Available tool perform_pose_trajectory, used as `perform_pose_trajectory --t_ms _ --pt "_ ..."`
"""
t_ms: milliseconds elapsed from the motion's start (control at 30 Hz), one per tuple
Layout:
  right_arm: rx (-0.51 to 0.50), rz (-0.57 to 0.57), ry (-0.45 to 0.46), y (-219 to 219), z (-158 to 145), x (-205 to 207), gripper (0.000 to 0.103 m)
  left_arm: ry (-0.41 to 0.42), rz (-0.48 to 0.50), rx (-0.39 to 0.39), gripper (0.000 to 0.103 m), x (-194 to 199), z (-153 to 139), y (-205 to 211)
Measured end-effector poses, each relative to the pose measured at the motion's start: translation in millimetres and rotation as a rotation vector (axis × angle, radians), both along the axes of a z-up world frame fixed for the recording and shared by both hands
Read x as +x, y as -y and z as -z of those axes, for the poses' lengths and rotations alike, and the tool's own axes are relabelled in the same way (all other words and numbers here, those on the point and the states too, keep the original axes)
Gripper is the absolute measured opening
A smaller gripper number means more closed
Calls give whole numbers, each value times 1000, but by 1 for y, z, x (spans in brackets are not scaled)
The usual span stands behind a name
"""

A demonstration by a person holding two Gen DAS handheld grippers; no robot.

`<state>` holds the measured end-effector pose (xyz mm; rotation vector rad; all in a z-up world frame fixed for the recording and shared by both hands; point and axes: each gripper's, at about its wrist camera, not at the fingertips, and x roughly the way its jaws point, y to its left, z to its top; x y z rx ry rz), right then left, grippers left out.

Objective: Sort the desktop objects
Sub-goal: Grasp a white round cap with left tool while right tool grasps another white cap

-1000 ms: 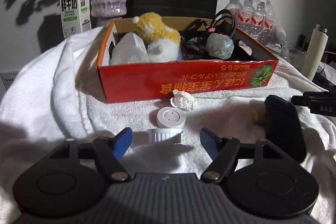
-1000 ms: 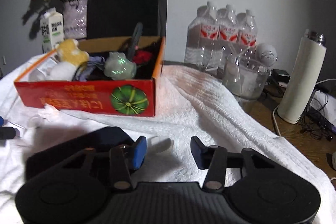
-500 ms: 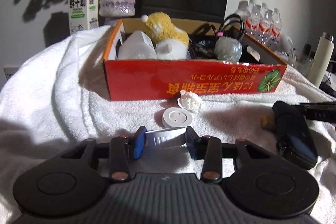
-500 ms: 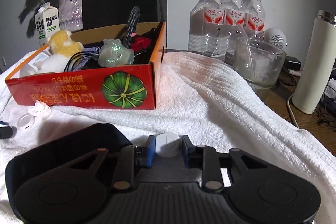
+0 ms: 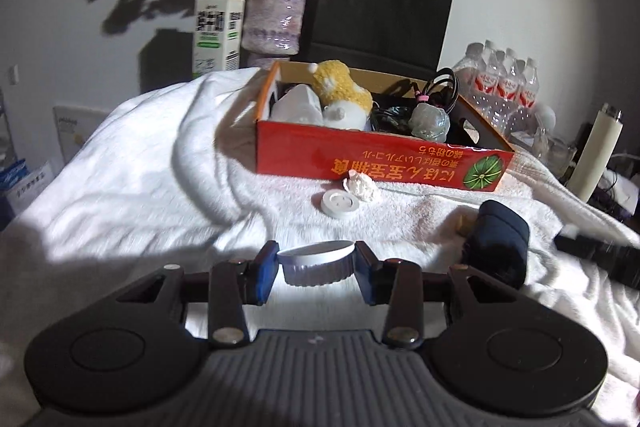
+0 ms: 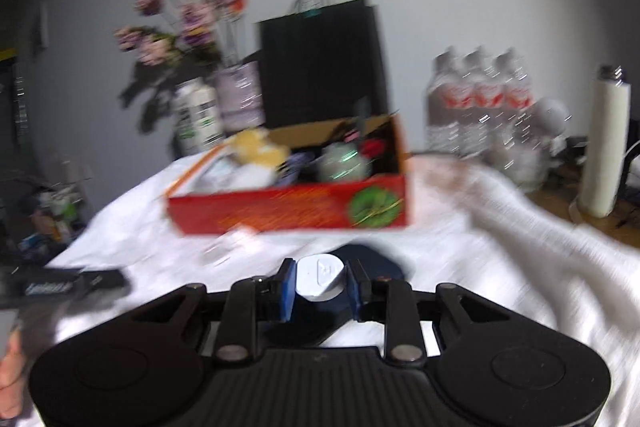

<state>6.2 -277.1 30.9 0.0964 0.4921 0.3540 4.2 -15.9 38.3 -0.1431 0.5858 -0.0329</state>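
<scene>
My left gripper [image 5: 316, 269] is shut on a white ribbed lid [image 5: 316, 263] and holds it above the white towel [image 5: 140, 187]. My right gripper [image 6: 320, 285] is shut on a small white round case [image 6: 320, 277], lifted above a dark blue pouch [image 6: 368, 261]. The red cardboard box [image 5: 380, 159] holds a yellow plush toy [image 5: 340, 87], a white bag, cables and a pale green lump; it also shows, blurred, in the right wrist view [image 6: 296, 211]. On the towel in front of the box lie a white round disc [image 5: 340, 203] and a crumpled white paper [image 5: 362, 187].
The dark blue pouch [image 5: 498, 243] lies right of my left gripper. Behind the box stand a milk carton [image 5: 218, 31], a flower vase [image 5: 274, 17] and a black paper bag [image 5: 380, 15]. Water bottles [image 5: 504, 83] and a white flask [image 5: 596, 151] stand at the right.
Both grippers have closed on their objects and lifted them: the left took the ribbed lid, the right took the white round case. Both cameras now sit higher and farther back.
</scene>
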Motion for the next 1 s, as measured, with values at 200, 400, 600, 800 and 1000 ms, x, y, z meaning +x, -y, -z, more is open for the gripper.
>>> perform_pose_trajectory --t_ms 200,400,600,800,1000 --pt "-13 -81 -63 -24 22 -41 25 -11 17 -39 41 -33 14 4" --pt "-15 -135 -67 -30 29 -70 25 -38 8 -75 41 -49 26 6" --pt "-23 -113 -48 -20 29 -86 25 -12 18 -58 41 -65 23 16" --pt "-9 -88 -31 -9 25 -92 25 -3 34 -56 41 -69 20 22" --pt "-3 -65 -22 -9 23 -91 25 17 50 -33 41 -66 17 21"
